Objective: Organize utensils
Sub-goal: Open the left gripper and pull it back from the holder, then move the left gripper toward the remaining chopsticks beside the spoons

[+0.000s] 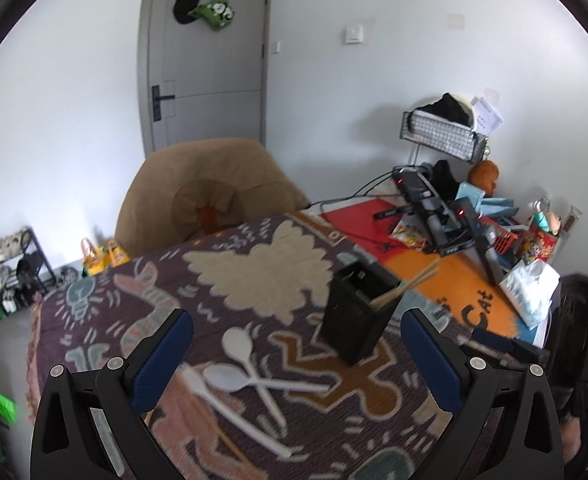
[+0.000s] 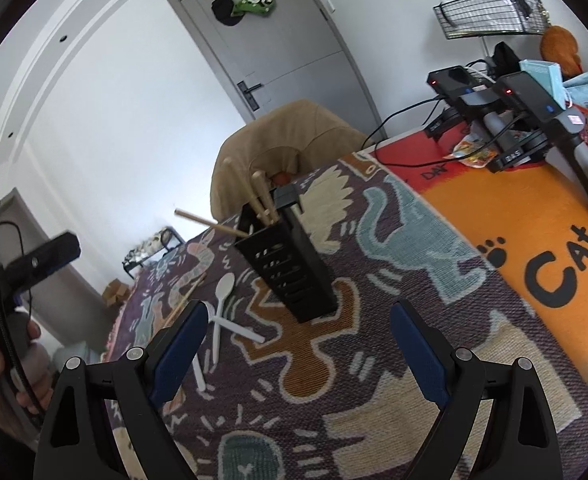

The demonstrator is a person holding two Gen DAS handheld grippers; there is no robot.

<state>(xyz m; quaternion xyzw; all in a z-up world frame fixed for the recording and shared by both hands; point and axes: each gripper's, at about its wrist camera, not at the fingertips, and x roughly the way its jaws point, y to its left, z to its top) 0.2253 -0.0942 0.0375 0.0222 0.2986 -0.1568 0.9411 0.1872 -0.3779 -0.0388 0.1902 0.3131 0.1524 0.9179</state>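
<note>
The utensils lie and stand on a patterned cloth (image 1: 253, 264) that covers the table, with an orange cat mat (image 2: 534, 240) beside it. A black slotted holder (image 2: 289, 268) stands upright on the cloth ahead of both tongs. In the right wrist view four wooden chopsticks (image 2: 259, 200) rise from its open top, one of them tipped far over to the left; the left wrist view shows only a blurred bundle of chopstick ends (image 1: 410, 284) leaning out to the right, too smeared to count.

Three white plastic spoons (image 1: 233, 376) lie on the cloth near the holder in the left wrist view, two of them crossed and the third alongside. The right wrist view shows one spoon bowl (image 2: 225, 286) clearly, plus crossed white handles partly hidden behind a finger. Only that view shows one loose chopstick (image 2: 187, 296) lying flat on the cloth to the left of the spoons.

The left gripper (image 1: 297, 360) hangs spread wide, grasping nothing. The right gripper (image 2: 298, 354) is likewise spread apart with nothing between its blue pads (image 2: 177, 356).
</note>
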